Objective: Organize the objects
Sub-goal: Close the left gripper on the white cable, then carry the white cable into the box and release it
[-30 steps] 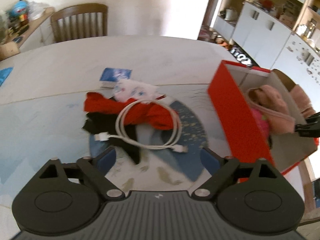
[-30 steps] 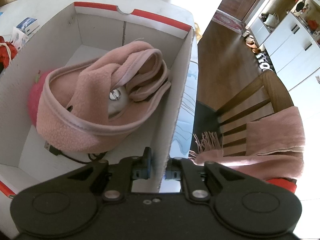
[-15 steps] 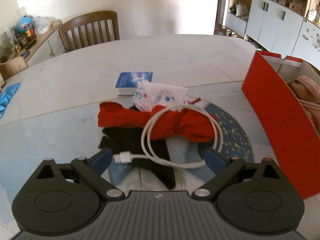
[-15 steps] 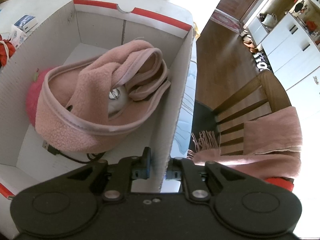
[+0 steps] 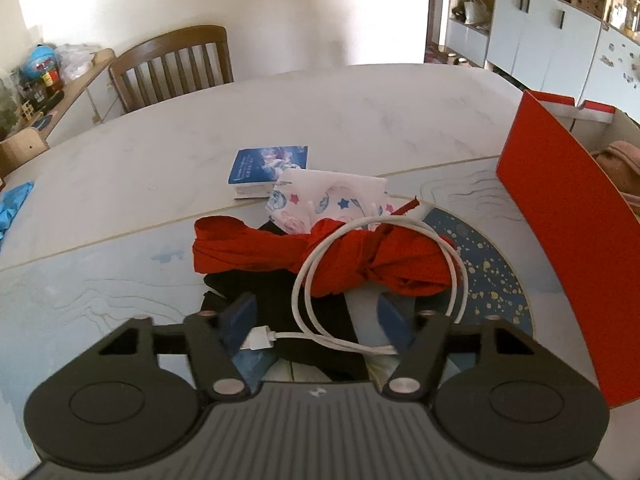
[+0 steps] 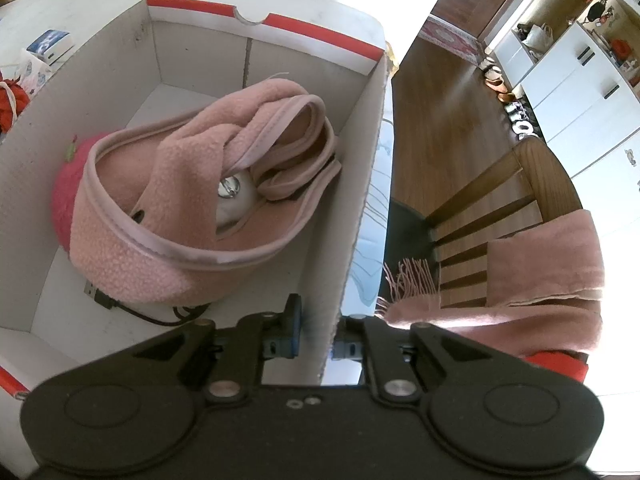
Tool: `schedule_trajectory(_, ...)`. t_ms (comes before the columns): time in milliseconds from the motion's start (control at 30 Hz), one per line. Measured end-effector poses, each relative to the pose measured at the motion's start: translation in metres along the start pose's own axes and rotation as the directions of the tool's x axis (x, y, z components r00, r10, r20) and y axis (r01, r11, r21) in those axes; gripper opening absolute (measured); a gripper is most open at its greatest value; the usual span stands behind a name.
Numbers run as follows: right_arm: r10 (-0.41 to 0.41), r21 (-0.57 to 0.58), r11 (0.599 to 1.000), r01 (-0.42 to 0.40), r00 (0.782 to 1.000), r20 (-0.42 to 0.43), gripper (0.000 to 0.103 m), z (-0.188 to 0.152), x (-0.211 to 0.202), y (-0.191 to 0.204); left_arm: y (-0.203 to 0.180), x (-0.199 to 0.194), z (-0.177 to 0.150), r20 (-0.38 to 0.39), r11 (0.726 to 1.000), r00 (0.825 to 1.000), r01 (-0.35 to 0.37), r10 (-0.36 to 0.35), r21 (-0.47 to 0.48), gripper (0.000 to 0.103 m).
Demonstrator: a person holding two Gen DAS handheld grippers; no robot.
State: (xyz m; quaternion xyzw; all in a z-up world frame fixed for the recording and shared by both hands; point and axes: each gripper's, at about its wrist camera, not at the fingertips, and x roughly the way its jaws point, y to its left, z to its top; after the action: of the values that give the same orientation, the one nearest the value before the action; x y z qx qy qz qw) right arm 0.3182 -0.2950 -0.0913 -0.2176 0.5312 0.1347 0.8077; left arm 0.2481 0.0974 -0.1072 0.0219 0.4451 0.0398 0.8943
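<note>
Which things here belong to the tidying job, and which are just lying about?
Job:
white cable
red cloth
black cloth
patterned pouch
book
box
left gripper
right gripper

Lying about:
chair
scarf
cabinets

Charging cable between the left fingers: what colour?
White. The charging cable lies coiled over red and black cloth; it shows best in the left wrist view.

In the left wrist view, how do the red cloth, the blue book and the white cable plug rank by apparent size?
1. red cloth, clearly the largest.
2. blue book, though it lies farther from the camera, so it may look smaller than it is.
3. white cable plug, smallest, although nearest.
</note>
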Motion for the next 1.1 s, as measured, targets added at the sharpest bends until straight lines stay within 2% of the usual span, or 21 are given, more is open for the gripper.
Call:
schedule_trajectory(233, 0.0, -0.001, 1.0, 0.0, 1.0, -0.001, 0.011, 0.0, 0.0, 0.0, -0.001, 0.007, 0.001, -0.024, 1.0, 1.0, 0.012, -0.012, 0.006, 0.041)
schedule_trajectory(400, 0.0, -0.001, 1.0, 0.0, 1.0, -0.001, 0.011, 0.0, 0.001, -0.001, 0.002, 0.012, 0.002, -0.049, 1.0, 0.999, 0.01, -0.01, -0.005, 0.032)
schedule_trajectory(433, 0.0, -0.001, 1.0, 0.0, 1.0, -0.001, 0.011, 0.0, 0.001, 0.0, 0.002, 0.013, 0.002, -0.051, 1.0, 0.999, 0.005, -0.005, -0.002, 0.03)
schedule_trajectory(467, 0.0, -0.002, 1.0, 0.0, 1.0, -0.001, 0.011, 0.0, 0.001, 0.0, 0.001, 0.013, 0.002, -0.052, 1.0, 0.999, -0.004, 0.004, 0.001, 0.024)
schedule_trajectory(700, 0.0, -0.002, 1.0, 0.0, 1.0, -0.001, 0.011, 0.0, 0.001, 0.0, 0.001, 0.011, 0.004, -0.055, 1.0, 0.998, -0.022, 0.022, -0.006, 0.007)
schedule_trajectory(833, 0.0, -0.002, 1.0, 0.0, 1.0, 0.0, 0.011, 0.0, 0.001, 0.0, 0.002, 0.003, 0.004, -0.034, 1.0, 0.999, -0.018, 0.018, -0.019, 0.004)
schedule_trajectory(1100, 0.002, -0.002, 1.0, -0.002, 1.0, 0.002, 0.011, -0.001, 0.001, 0.0, -0.004, -0.028, 0.002, 0.038, 0.999, 0.999, 0.036, -0.034, -0.037, 0.002)
